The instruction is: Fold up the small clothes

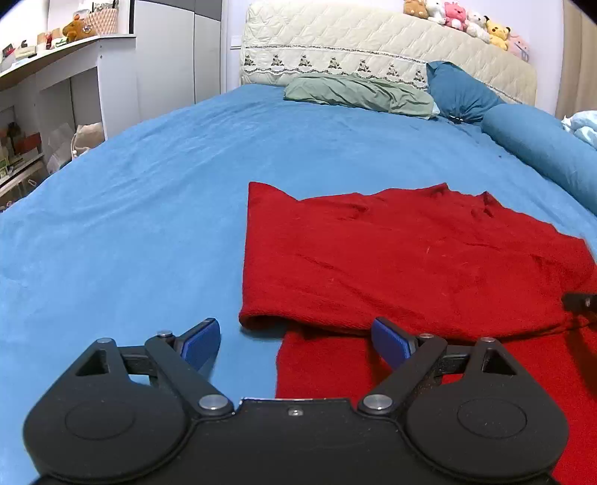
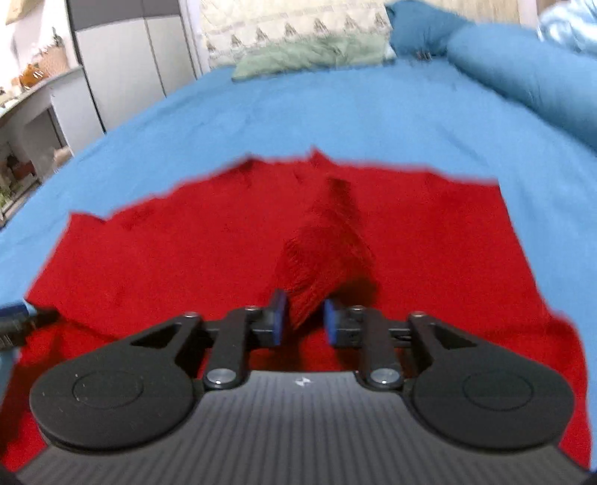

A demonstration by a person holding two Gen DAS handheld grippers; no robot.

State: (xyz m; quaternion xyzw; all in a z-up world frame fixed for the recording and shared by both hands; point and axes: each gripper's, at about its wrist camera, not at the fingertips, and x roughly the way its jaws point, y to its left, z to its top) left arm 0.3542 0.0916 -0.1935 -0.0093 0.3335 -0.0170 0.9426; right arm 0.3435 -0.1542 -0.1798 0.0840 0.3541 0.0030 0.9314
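A: Where was the red sweater point(image 1: 410, 261)?

B: It lay spread on the blue bed sheet point(image 1: 149, 205), toward the near side of the bed. In the left wrist view its upper layer was folded over, with a rolled edge at the near left corner and another red layer showing beneath it.

A: And the left tool point(image 1: 294, 341)?

B: Its fingers were spread wide and held nothing. One blue pad point(image 1: 201, 343) sat over the bare sheet, the other over the near edge of the sweater.

A: The right tool point(image 2: 304, 317)?

B: Its fingers were close together, pinching a raised tuft of the sweater that stood up as a peak above the flat fabric. The view was blurred, so I could not tell which part of the garment that tuft was.

A: Anything else on the bed?

B: A green pillow point(image 1: 358, 95) and a dark blue pillow point(image 1: 459, 91) lay near the quilted headboard point(image 1: 373, 44), a blue bolster point(image 1: 541, 149) ran along the right side, and plush toys point(image 1: 462, 18) sat on top of the headboard. A white shelf point(image 1: 67, 74) stood to the left.
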